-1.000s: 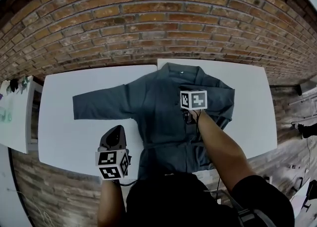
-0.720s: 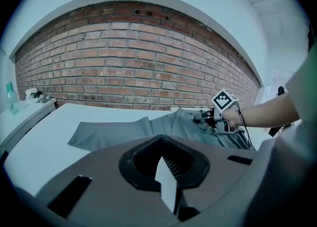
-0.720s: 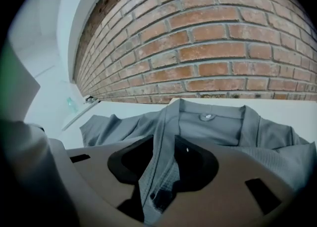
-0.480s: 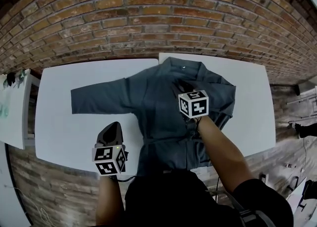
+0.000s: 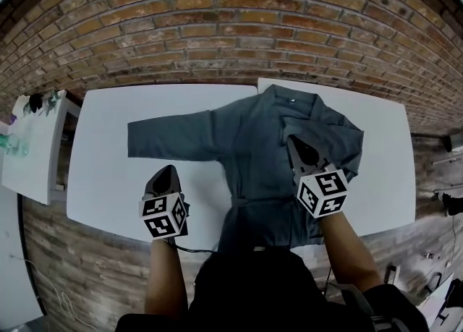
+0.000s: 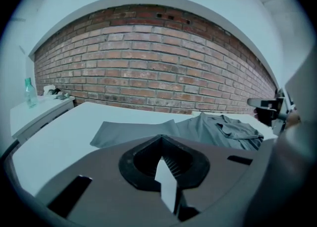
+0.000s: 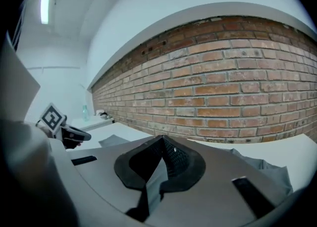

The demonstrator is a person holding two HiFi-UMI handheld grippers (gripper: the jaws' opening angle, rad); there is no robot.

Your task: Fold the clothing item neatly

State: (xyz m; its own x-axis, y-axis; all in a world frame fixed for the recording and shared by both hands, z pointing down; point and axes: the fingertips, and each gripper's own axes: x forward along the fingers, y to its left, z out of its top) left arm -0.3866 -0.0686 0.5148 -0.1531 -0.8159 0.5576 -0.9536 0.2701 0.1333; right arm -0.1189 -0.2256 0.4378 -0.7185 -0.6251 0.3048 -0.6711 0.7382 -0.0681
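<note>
Two jaws, left claw [image 6: 162, 147]: pressed together, nothing between them.
Left claw, head view [image 5: 167, 171]: low over bare worktop [image 5: 108, 179] near its front edge, just beside the jacket [image 5: 253, 142] but apart from it.
Right claw [image 7: 159, 148]: jaws have just been closing and now meet; nothing between them.
Right claw, head view [image 5: 295, 142]: over the jacket's right half, pointing toward the wall.
Jacket: blue-grey, flat on the worktop, collar [image 5: 289, 98] toward the wall, hem at the near edge; one sleeve [image 5: 170, 139] spread straight out to the left, the right side rumpled.
Head view alone: the jacket's whole outline, and the person's two forearms behind the claws.
Left gripper view adds: the right claw [image 6: 270, 110] side-on at the right edge, held above the cloth; a bottle [image 6: 29, 93] on a side table [image 6: 39, 112].
Right gripper view adds: the left claw's marker cube [image 7: 51, 118] at the left; a ceiling lamp [image 7: 45, 4].
Farthest: brick wall [image 5: 217, 27].
</note>
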